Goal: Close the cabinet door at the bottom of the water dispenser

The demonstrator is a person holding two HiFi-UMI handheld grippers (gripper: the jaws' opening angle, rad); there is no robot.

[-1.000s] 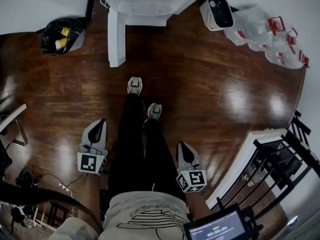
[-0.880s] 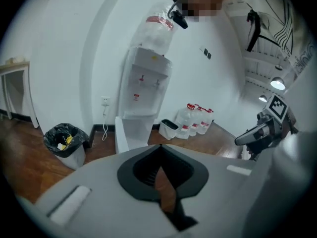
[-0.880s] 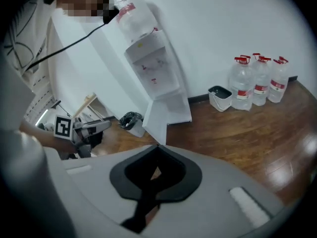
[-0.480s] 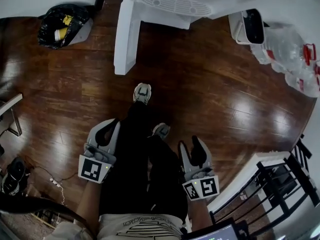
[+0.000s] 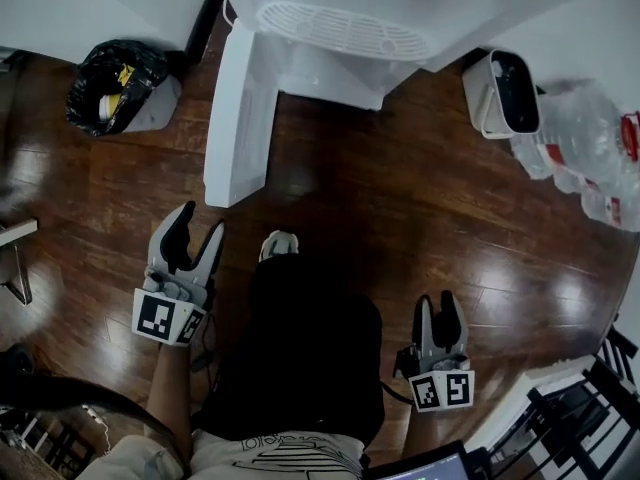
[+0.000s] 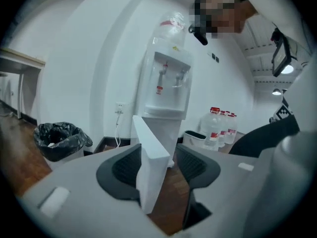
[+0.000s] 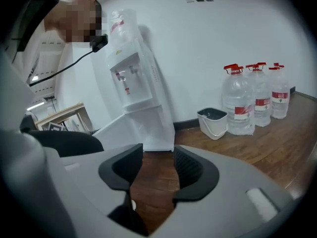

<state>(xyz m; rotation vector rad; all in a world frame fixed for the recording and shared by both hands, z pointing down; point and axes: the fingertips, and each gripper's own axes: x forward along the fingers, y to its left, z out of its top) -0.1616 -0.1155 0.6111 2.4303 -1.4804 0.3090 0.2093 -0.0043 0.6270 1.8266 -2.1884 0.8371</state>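
The white water dispenser (image 5: 330, 8) stands against the wall at the top of the head view. Its bottom cabinet door (image 5: 235, 118) hangs wide open, swung out toward me. My left gripper (image 5: 198, 223) is low, just short of the door's free edge, and its jaws are opening. In the left gripper view the door's edge (image 6: 148, 172) shows between the pads (image 6: 126, 165) without being pressed. My right gripper (image 5: 437, 303) is open and empty over the floor at the lower right. It faces the dispenser (image 7: 131, 83) and the open door (image 7: 121, 128).
A bin lined with a black bag (image 5: 115, 83) sits left of the dispenser. A white bucket (image 5: 505, 93) and several water bottles (image 5: 590, 158) stand to its right. A black metal rack (image 5: 590, 398) is at the lower right. The person's shoe (image 5: 278, 243) is between the grippers.
The person has moved closer to the dispenser and gone lower. Both grippers sank and went forward, the left up to the door's edge. Both jaws went from shut to open.
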